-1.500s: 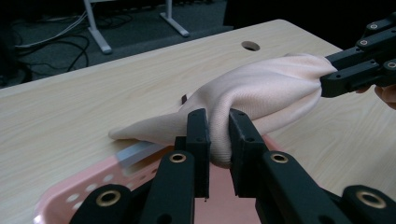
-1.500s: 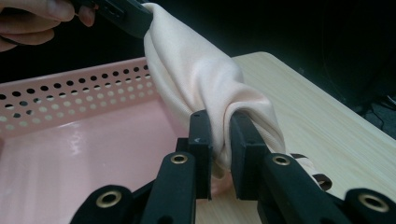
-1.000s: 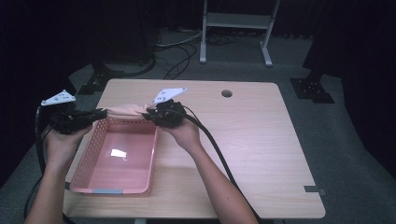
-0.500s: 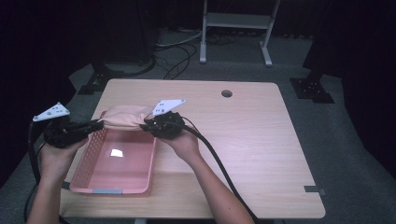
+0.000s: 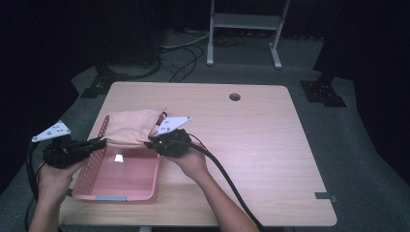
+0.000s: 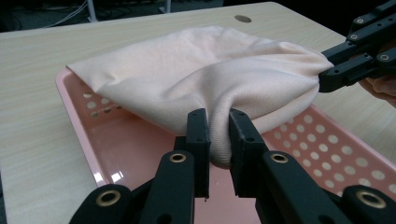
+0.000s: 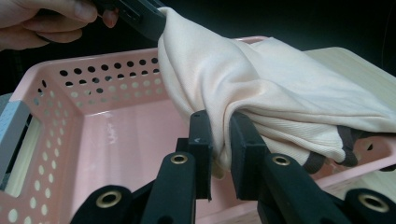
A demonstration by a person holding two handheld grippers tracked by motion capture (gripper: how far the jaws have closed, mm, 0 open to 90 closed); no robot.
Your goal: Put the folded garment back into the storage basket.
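A pale peach cloth (image 5: 133, 128) hangs bunched over the far end of a pink tray (image 5: 99, 189), held up between the two grippers. Its fabric is soft and finely ribbed, folded into rounded creases, and a dark brown trim (image 7: 348, 140) shows along one edge in the right gripper view. The far part of the cloth drapes over the tray's far rim onto the tabletop (image 5: 251, 140).

The left gripper (image 6: 218, 137) pinches a fold of the cloth between its narrow-set jaws, at the cloth's left edge above the tray. The right gripper (image 7: 220, 140) clamps another fold in the same way at the cloth's right edge, by the tray's right wall. Each is held in a hand (image 5: 53, 174), the other hand (image 5: 191, 162) reaching in from the right.

The tray is a shallow plastic one with rows of round holes in its walls and a glossy floor. A grey label (image 5: 110, 198) sits on its near wall; no writing on it can be read. The tray rests at the left of the light wooden tabletop, which has a round hole (image 5: 235, 96) near its far edge.
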